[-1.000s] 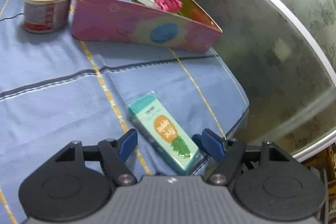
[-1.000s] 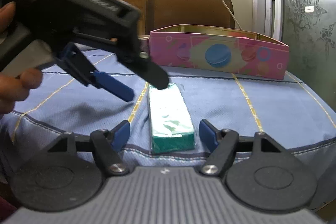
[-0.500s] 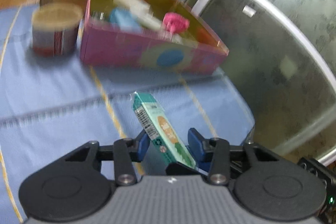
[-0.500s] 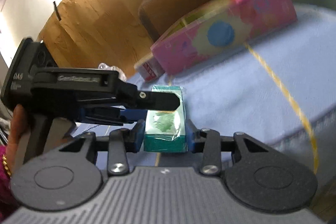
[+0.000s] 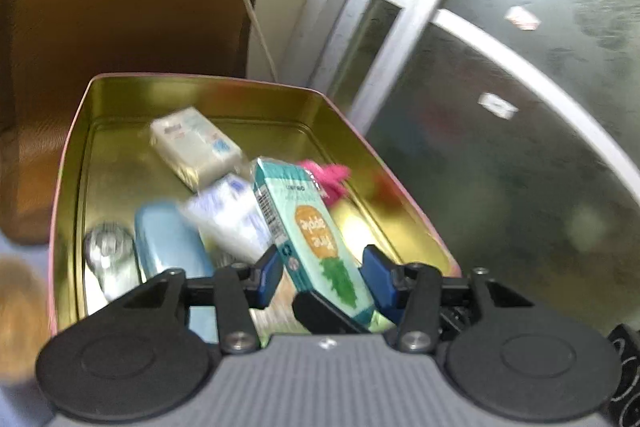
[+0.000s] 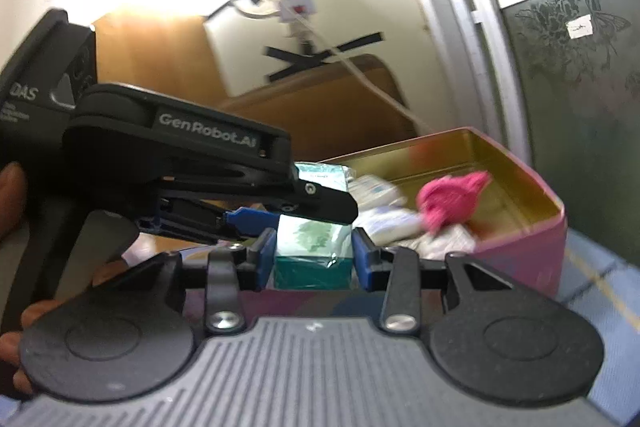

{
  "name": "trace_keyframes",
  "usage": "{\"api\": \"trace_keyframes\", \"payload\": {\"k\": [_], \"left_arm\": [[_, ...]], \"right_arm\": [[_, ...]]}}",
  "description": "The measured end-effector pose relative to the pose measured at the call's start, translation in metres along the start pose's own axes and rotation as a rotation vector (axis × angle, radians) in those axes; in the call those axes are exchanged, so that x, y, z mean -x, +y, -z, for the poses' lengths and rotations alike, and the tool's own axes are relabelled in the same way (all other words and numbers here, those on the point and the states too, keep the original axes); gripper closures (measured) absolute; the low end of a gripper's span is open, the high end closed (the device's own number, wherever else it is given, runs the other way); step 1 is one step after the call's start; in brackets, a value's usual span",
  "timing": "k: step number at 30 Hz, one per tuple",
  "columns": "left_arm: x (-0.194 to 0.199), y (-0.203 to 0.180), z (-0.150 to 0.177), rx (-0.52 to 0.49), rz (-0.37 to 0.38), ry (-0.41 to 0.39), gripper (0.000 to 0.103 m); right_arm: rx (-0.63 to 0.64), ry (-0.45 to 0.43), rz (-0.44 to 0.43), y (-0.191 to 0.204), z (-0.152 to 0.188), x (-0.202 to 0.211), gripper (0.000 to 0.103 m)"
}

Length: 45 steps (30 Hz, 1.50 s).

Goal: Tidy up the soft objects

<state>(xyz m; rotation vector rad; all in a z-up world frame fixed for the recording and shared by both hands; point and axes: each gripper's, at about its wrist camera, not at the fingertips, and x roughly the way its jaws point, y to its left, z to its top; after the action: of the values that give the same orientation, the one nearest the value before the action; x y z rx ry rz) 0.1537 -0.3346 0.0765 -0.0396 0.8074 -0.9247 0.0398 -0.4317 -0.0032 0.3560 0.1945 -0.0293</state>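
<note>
Left wrist view: my left gripper sits over the near end of the pink tin, gold inside. The teal pineapple pack stands tilted between the blue pads. The left pad looks to touch its edge; the right pad shows a sliver of gap, so I can't tell if the grip is firm. These jaws have just opened a little wider w/ the pack still between them. A black finger of my other tool props the pack's low end. Inside the tin: a white packet toward the far wall, a white-blue pack just left of the teal one, a blue oval item left of that, a pink soft thing behind it. Blurry brown chair beyond the tin.

Right wrist view: my right gripper is clamped on the teal pack's short end, both pads pressing its sides, just at the tin's near wall. My left tool reaches in from the left, held by a hand, its finger lying across the pack's top. The pink soft thing lies in the tin, right of the pack. Blue cloth under the tin.
</note>
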Motion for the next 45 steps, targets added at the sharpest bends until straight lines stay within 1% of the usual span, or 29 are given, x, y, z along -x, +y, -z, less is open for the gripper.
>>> {"api": "trace_keyframes", "payload": {"k": [3,4,5,6,7,11,13,15,16,17,18,20,21,23,24,26,28,31,33,36,41,45], "left_arm": [[-0.017,0.009,-0.009,0.015,-0.088,0.001,0.055],[-0.014,0.013,-0.007,0.027,-0.093,-0.007,0.055],[-0.010,0.016,-0.004,0.032,-0.081,-0.019,0.054],[-0.003,0.018,-0.001,0.028,-0.074,-0.030,0.053],[0.004,0.019,0.004,0.020,-0.087,-0.045,0.050],[0.029,0.012,0.023,-0.042,-0.187,-0.090,0.042],[0.042,0.004,0.034,-0.084,-0.243,-0.107,0.038],[0.057,-0.006,0.047,-0.125,-0.281,-0.122,0.037],[0.066,-0.010,0.053,-0.138,-0.290,-0.130,0.033],[0.075,-0.015,0.059,-0.146,-0.298,-0.142,0.027],[0.084,-0.020,0.066,-0.148,-0.300,-0.158,0.022],[0.108,-0.026,0.080,-0.155,-0.300,-0.199,0.004],[0.116,-0.028,0.086,-0.163,-0.306,-0.215,0.001],[0.134,-0.035,0.098,-0.185,-0.330,-0.240,0.000],[0.141,-0.038,0.103,-0.190,-0.340,-0.246,0.000],[0.156,-0.043,0.115,-0.190,-0.343,-0.253,0.000],[0.169,-0.046,0.128,-0.181,-0.335,-0.238,0.000],[0.180,-0.048,0.146,-0.157,-0.330,-0.221,0.000],[0.187,-0.050,0.157,-0.163,-0.332,-0.224,0.000],[0.197,-0.050,0.169,-0.161,-0.351,-0.235,0.000],[0.211,-0.047,0.185,-0.135,-0.407,-0.261,0.000],[0.218,-0.043,0.194,-0.123,-0.424,-0.257,0.000]], "right_arm": [[0.049,0.037,0.105,-0.006,-0.007,-0.045,0.056],[0.068,0.048,0.142,-0.008,-0.006,-0.053,0.056],[0.067,0.052,0.154,-0.010,-0.005,-0.052,0.056],[0.048,0.037,0.134,-0.012,-0.004,-0.045,0.056],[0.030,0.016,0.113,-0.012,-0.001,-0.034,0.054],[-0.021,-0.043,0.097,0.000,0.011,0.013,0.054],[-0.051,-0.053,0.097,0.007,0.017,0.036,0.054],[-0.082,-0.055,0.102,0.015,0.022,0.056,0.054],[-0.100,-0.054,0.103,0.018,0.025,0.067,0.053],[-0.115,-0.052,0.108,0.022,0.027,0.074,0.052],[-0.130,-0.051,0.117,0.026,0.028,0.083,0.051],[-0.159,-0.043,0.131,0.033,0.033,0.101,0.047],[-0.175,-0.032,0.132,0.035,0.034,0.108,0.046],[-0.212,0.001,0.131,0.038,0.036,0.116,0.045],[-0.225,0.019,0.131,0.039,0.036,0.117,0.042],[-0.248,0.046,0.140,0.043,0.038,0.127,0.030],[-0.257,0.055,0.145,0.048,0.040,0.136,0.023],[-0.262,0.060,0.124,0.058,0.041,0.147,0.022],[-0.254,0.051,0.121,0.065,0.042,0.155,0.021],[-0.242,0.035,0.120,0.075,0.044,0.166,0.020],[-0.225,0.025,0.101,0.085,0.049,0.181,0.018],[-0.210,0.020,0.095,0.091,0.053,0.189,0.018]]}}
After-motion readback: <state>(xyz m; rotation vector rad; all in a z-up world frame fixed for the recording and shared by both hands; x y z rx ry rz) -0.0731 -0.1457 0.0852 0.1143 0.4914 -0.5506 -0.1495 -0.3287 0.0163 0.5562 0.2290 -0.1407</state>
